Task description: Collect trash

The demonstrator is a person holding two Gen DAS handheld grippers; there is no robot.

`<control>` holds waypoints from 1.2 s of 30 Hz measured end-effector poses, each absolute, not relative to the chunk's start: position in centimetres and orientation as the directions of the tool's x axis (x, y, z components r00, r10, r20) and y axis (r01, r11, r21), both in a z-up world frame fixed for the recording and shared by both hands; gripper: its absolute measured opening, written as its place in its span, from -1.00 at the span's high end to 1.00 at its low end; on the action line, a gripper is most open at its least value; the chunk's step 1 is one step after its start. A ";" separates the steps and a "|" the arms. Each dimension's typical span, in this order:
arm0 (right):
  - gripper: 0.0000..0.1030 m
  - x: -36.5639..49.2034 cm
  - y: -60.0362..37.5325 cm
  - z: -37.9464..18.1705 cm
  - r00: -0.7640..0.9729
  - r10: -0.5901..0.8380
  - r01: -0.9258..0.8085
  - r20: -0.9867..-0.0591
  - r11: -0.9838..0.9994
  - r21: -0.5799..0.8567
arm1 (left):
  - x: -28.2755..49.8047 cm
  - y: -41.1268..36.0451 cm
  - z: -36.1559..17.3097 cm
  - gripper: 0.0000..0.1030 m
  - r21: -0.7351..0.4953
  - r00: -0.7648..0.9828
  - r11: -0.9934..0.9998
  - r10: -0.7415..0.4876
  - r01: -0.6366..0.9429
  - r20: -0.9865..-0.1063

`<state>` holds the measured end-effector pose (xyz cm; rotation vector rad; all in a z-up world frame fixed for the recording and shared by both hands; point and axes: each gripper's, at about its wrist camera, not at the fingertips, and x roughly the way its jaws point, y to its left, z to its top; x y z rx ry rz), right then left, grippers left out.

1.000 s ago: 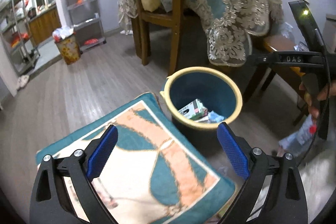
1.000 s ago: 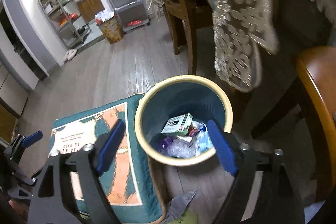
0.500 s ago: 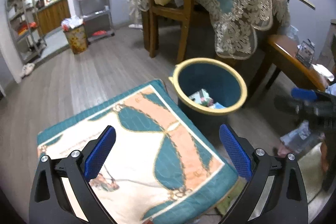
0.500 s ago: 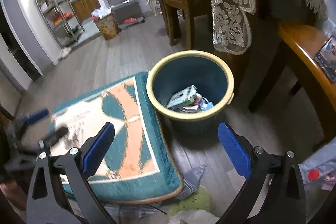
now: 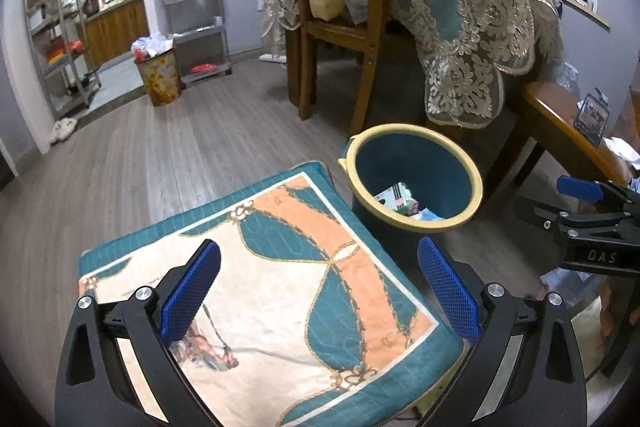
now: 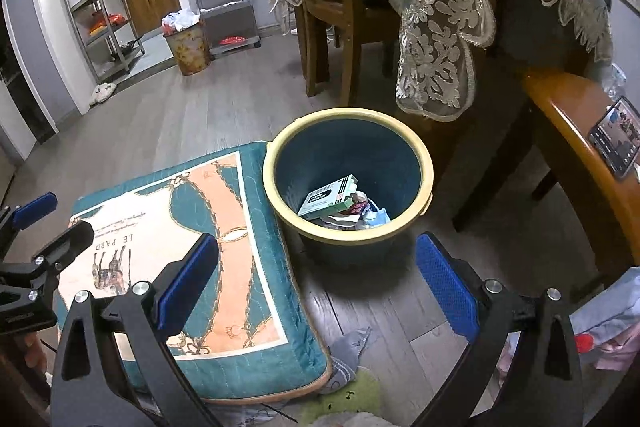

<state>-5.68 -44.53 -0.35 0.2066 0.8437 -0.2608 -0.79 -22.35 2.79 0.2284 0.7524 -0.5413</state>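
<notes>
Both tools spread, empty: left tool [image 5: 318,291] over cushion [image 5: 280,267], right tool [image 6: 316,279] lower centre, aimed at bin [image 6: 348,223]. Trash [image 6: 340,203] already in bin bottom, frame centre; probably free for next pickup.

Lower bin [image 6: 280,183] contents hidden under green box [image 6: 329,197] (wrappers indistinct). Phone [image 6: 616,141] screen too small to be read. Right gripper [image 5: 580,199] cut off by frame edge.
</notes>
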 end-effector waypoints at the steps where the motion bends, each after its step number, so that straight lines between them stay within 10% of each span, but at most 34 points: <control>1: -0.89 -5.7 -44.6 -0.3 0.636 -0.148 0.309 -0.758 0.948 0.074 | -0.8 -22.4 2.8 -0.91 0.009 0.604 0.840 -0.383 0.543 -0.699; 36: -0.89 -5.7 -44.4 -0.4 0.633 -0.160 0.310 -0.758 0.949 0.059 | -1.5 -23.0 2.5 -0.91 0.040 0.607 0.826 -0.379 0.562 -0.698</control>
